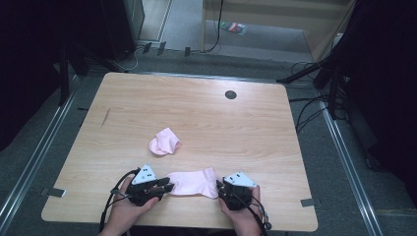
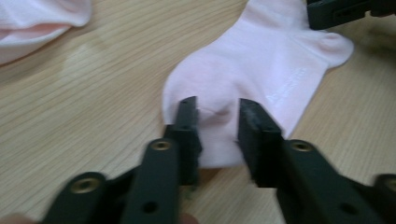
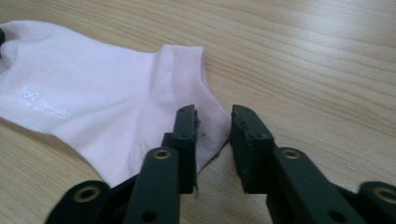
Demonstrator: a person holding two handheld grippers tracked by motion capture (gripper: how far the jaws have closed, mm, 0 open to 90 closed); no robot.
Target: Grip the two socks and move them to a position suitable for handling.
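Observation:
A pale pink sock [image 1: 193, 182] lies flat near the table's front edge, between my two grippers. My left gripper [image 1: 169, 187] is at its toe end. In the left gripper view the jaws [image 2: 217, 114] stand a little apart, with the slightly puckered toe of the sock [image 2: 261, 60] between them. My right gripper [image 1: 219, 187] is at the cuff end. Its jaws [image 3: 213, 121] stand a little apart over the ribbed cuff edge of the sock [image 3: 93, 107], which lies flat on the wood. A second pink sock [image 1: 164, 141], crumpled, lies farther back near the table's middle.
The wooden table [image 1: 196, 98] has a dark round cable hole [image 1: 230, 94] at the back right. The crumpled sock [image 2: 32, 23] shows at the top left of the left gripper view, and the right gripper's tip [image 2: 336, 11] at its top right. Cables and dark stands surround the table.

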